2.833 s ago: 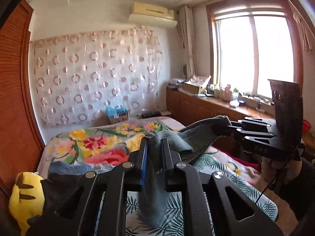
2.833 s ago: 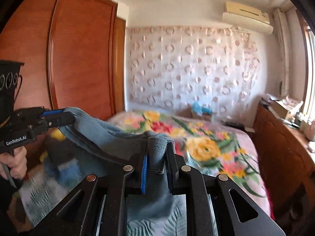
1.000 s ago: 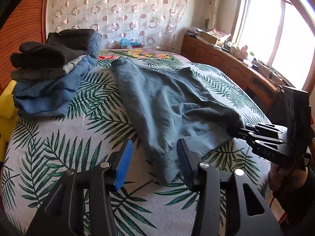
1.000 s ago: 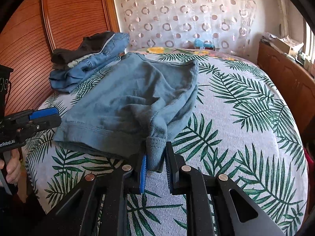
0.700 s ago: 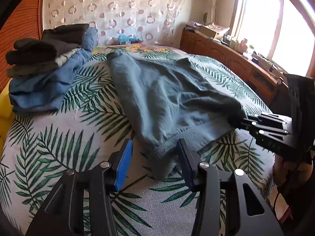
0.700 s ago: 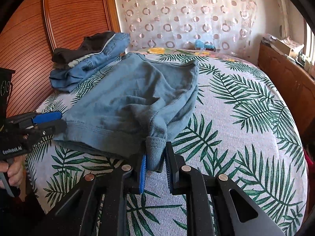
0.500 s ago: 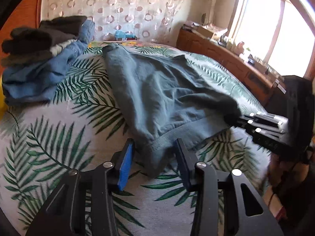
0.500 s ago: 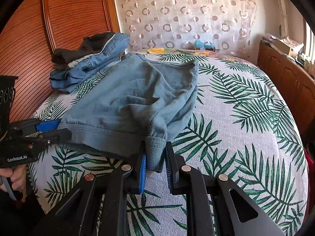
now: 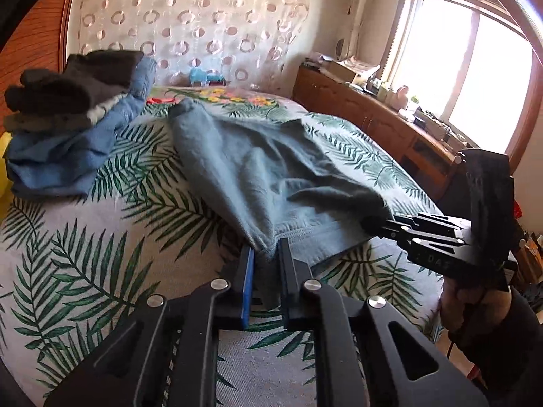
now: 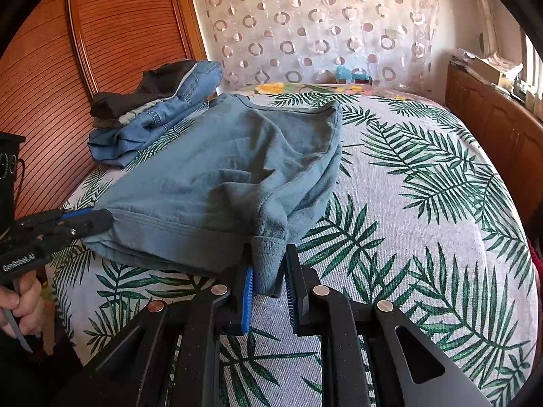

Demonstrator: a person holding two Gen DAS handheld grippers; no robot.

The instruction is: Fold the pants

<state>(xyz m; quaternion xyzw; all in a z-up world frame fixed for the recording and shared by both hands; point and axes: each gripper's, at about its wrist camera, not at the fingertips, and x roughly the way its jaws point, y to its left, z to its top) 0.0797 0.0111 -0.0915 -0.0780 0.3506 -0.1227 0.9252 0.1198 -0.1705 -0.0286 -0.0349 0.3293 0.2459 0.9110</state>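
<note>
My left hand-held gripper (image 9: 264,264) sits closest, its jaws pinched down on one near corner of the blue-grey pants (image 9: 258,173), at the waistband hem. My right hand-held gripper (image 10: 268,271) is clamped narrow on the other near corner, a thick bunch of hem standing up between its pads. Both corners are at the near edge of the bed (image 10: 424,210), and the hem runs fairly taut between the two grips.

Beyond the grips the pants lie spread on the palm-leaf bedspread, already doubled over themselves, with the far end reaching toward the floral cover near the patterned curtain (image 10: 322,27). A loose ridge of cloth bulges just behind the right grip.

I judge this to be the start of the next fold: both corners taken, nothing lifted yet. The move ahead calls for raising both corners together, keeping the hem level, and carrying it toward the far end so the edges meet; that ridge may need pulling flat first.

To the far left, a stack of folded clothes (image 9: 74,125) rests by the wooden headboard (image 10: 112,44), clear of the pants.
</note>
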